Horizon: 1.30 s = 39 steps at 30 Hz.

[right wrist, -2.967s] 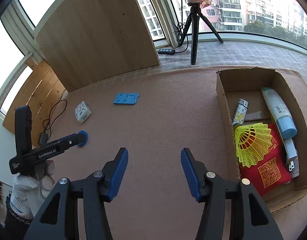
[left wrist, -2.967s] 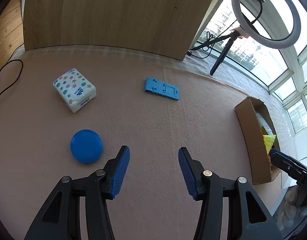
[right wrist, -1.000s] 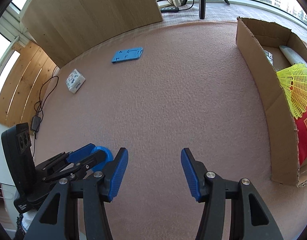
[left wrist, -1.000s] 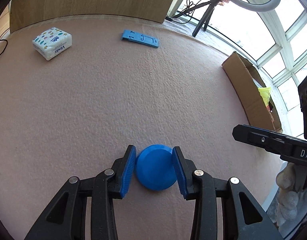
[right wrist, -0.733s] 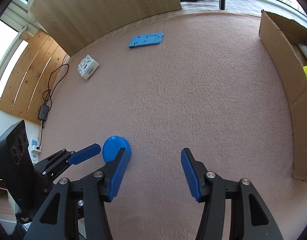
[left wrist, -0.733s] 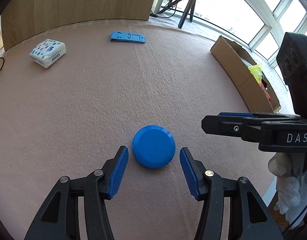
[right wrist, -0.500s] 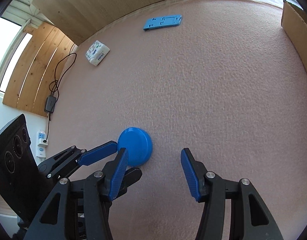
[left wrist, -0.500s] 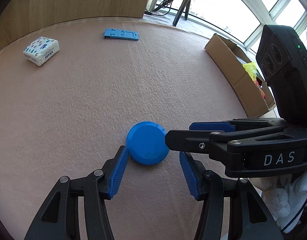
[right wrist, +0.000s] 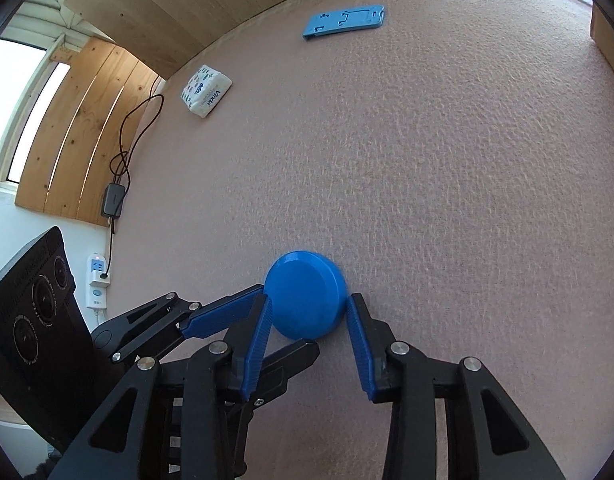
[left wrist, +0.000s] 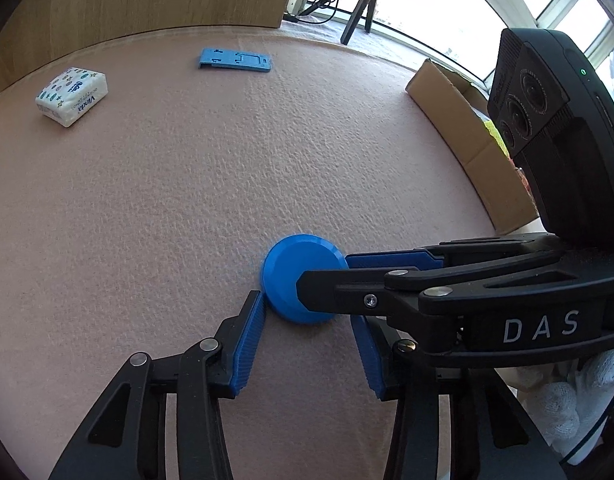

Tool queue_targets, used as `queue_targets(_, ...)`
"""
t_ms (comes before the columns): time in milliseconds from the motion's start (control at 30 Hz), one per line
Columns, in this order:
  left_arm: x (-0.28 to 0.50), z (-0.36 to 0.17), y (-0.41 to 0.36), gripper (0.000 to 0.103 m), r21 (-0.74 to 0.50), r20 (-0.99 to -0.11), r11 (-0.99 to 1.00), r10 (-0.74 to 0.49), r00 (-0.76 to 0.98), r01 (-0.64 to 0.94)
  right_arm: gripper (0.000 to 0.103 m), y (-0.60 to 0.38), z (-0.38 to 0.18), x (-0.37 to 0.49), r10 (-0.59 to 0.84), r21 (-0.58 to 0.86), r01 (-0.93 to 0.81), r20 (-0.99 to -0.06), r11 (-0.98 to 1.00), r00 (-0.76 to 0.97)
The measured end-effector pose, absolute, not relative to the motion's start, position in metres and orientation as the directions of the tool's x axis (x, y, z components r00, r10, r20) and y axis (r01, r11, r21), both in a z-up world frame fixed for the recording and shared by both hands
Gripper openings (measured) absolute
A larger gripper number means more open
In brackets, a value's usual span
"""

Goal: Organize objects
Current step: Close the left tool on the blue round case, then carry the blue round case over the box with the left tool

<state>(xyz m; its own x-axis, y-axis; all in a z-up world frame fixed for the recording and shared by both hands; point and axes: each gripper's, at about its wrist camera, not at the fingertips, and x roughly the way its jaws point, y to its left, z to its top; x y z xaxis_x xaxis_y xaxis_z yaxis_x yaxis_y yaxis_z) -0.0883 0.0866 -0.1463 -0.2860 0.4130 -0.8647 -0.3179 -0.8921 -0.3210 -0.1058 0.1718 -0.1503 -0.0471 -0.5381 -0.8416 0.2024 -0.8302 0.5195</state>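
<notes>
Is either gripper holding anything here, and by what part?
The right gripper brackets the blue disc at its rim; a firm hold cannot be told. The left gripper is open, holding nothing.

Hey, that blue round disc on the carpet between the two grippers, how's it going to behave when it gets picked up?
The blue disc looks like rigid moulded plastic, so it probably won't flex. Its smooth, curved rim may slip between the right gripper jaws. It is flat and low on the carpet, so it is likelier to slide than tip.
</notes>
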Motion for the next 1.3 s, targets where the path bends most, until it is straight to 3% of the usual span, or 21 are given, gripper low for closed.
queue_targets(567, -0.09, -0.117, 0.144, 0.047, -0.31, -0.838, -0.855, 0.452, -0.305, -0.415, 0.031, 0.237, -0.114, -0.095, -0.513, 0.483, 0.187, -0.84, -0.855, -0.178)
queue_targets(967, -0.09, -0.076, 0.252, 0.047, -0.336, -0.78, -0.753, 0.559, -0.28, -0.566, 0.031, 0.349, -0.066, -0.08, -0.438, 0.436, 0.088, -0.829, -0.896, -0.348)
queue_targets(1300, -0.092, -0.072, 0.349, 0.047, -0.361, -0.751, -0.667, 0.622, -0.22, -0.652, 0.031, 0.435, -0.053, -0.077, -0.355, 0.401, -0.019, -0.832, -0.916, -0.426)
